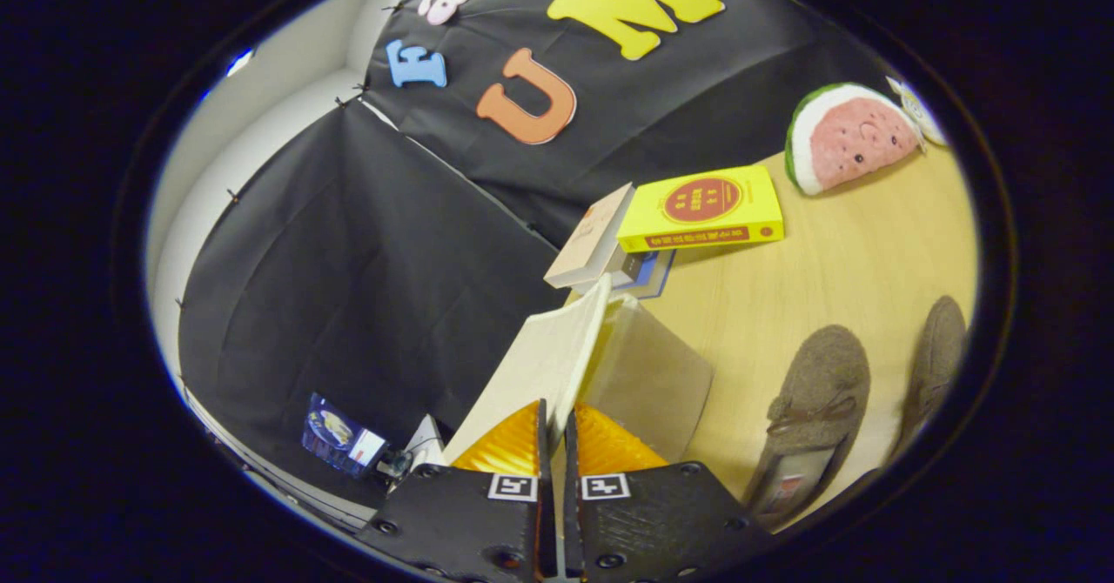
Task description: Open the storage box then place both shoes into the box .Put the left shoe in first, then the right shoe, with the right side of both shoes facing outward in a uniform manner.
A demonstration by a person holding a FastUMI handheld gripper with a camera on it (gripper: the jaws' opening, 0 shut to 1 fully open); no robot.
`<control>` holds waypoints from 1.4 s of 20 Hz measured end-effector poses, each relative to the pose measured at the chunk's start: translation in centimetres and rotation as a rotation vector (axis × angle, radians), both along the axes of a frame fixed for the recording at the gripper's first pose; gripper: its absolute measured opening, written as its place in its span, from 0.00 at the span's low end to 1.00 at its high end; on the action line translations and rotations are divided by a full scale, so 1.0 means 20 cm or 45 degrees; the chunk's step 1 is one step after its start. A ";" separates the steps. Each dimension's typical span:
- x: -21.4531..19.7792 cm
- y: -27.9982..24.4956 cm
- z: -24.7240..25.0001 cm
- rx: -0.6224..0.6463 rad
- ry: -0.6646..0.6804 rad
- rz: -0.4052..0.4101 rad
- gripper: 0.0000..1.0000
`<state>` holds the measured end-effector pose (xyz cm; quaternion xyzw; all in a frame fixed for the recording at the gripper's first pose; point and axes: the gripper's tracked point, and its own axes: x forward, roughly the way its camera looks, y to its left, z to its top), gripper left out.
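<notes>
1. Biggest thing I've got is the wall [365,287], black cloth draped behind everything, with a pale strip of the room past its edge.
2. Next is the table [835,270], light wood, bare in the stretch between the books and the shoes.
3. The box [648,374] sits just ahead of my fingers, a frosted see-through tub. Its lid [544,357] is white and swung up on edge, tilted, so the box is open.
4. My gripper [554,431] is clamped on the near edge of that lid, both fingers pressing it from either side with barely a gap.
5. Shoes: two grey felt slippers on the table to the right of the box, near it but not touching. The near shoe [818,400] has a little bow and points away from me; the far shoe [936,348] lies beside it, partly cut off.
6. Beyond the box, a yellow book [705,209] lies on a small stack [600,239] of other books, right against the wall.
7. A watermelon plush [844,135] sits at the table's far corner, well apart from the box.
8. Smallest: some blue packet thing [339,435] low down by the wall, left of my fingers. Can't tell what it is.
</notes>
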<state>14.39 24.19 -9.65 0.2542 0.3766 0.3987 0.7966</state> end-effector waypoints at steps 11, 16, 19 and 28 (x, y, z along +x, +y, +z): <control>-0.14 0.40 0.58 0.047 -0.153 -0.022 0.04; -0.16 0.67 0.71 0.097 -0.140 -0.048 0.04; -0.18 0.85 0.75 0.096 -0.169 -0.058 0.09; -0.22 1.23 0.89 0.177 -0.242 -0.017 0.36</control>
